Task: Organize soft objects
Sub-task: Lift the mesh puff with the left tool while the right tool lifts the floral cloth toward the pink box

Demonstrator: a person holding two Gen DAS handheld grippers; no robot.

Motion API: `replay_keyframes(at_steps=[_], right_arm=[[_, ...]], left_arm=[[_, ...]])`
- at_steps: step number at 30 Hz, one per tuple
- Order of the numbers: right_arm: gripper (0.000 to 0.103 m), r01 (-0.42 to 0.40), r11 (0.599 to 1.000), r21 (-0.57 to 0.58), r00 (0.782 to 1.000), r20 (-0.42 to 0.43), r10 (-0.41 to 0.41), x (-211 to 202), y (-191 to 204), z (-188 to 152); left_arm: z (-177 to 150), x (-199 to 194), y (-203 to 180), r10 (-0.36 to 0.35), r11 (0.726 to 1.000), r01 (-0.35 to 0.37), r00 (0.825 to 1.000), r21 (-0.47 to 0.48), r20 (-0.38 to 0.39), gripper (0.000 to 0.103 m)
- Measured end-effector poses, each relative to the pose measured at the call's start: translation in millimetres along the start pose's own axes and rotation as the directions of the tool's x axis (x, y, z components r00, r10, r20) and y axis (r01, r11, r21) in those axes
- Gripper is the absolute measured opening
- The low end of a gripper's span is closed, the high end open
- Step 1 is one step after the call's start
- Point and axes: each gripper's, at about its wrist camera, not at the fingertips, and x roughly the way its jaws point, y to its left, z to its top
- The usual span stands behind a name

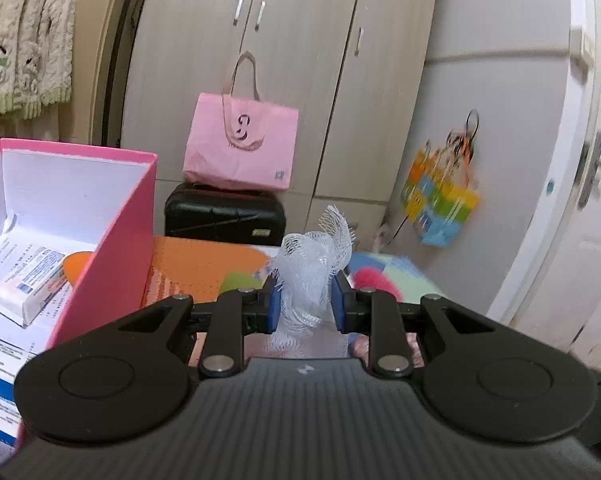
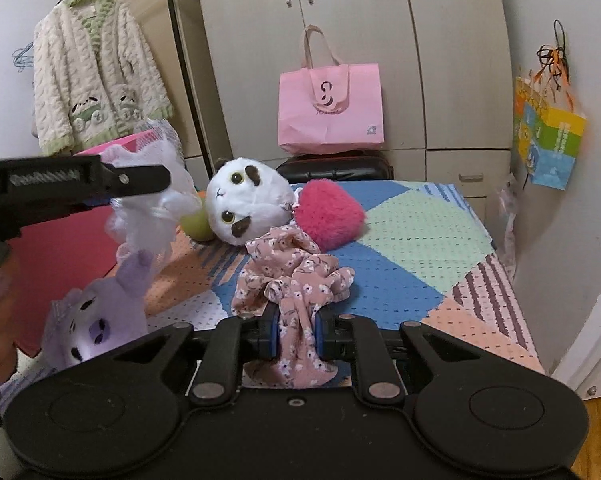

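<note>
Your left tongs (image 1: 305,304) are closed on a white mesh puff (image 1: 314,268), its long axis running upright, the frilled end pointing up, held above the table (image 2: 420,216) just right of the pink box (image 1: 112,216). Your right tongs (image 2: 295,336) are pinched on the floral cloth (image 2: 296,276), which trails away toward the far side. Only the right wrist view shows the white plush (image 2: 246,200), pink heart (image 2: 328,216) and purple plush (image 2: 100,312), which is partly cut off behind the tool.

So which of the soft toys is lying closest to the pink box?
The purple plush, lying right against the pink box; the white cat and pink heart lie farther away.
</note>
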Motion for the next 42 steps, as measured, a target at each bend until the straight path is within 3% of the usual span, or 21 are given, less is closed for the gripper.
replay_keyframes(at_steps=[8,16,25,33,42], right_arm=[[0.019,0.025,0.999,0.03,0.999,0.043,-0.026,-9,-5,3],[0.019,-0.017,1.0,0.025,0.999,0.044,0.016,-21,-2,2],[0.019,-0.066,0.997,0.033,0.997,0.051,0.064,-37,4,-9],[0.019,-0.05,0.999,-0.002,0.996,0.077,0.05,-59,15,-14],[0.019,-0.1,0.993,-0.066,0.994,0.036,0.102,-86,25,-17]], left_arm=[[9,-13,12,-0.062,0.992,0.069,0.996,-0.107,0.068,0.024],[7,-25,8,-0.118,0.987,0.113,0.992,-0.111,-0.033,0.024],[-8,-60,-2,-0.145,0.988,0.143,0.989,-0.062,-0.031,0.024],[-12,-80,2,-0.158,0.986,0.155,0.986,-0.063,-0.047,0.024],[-15,-105,4,-0.152,0.988,0.148,0.981,-0.037,-0.124,0.024]])
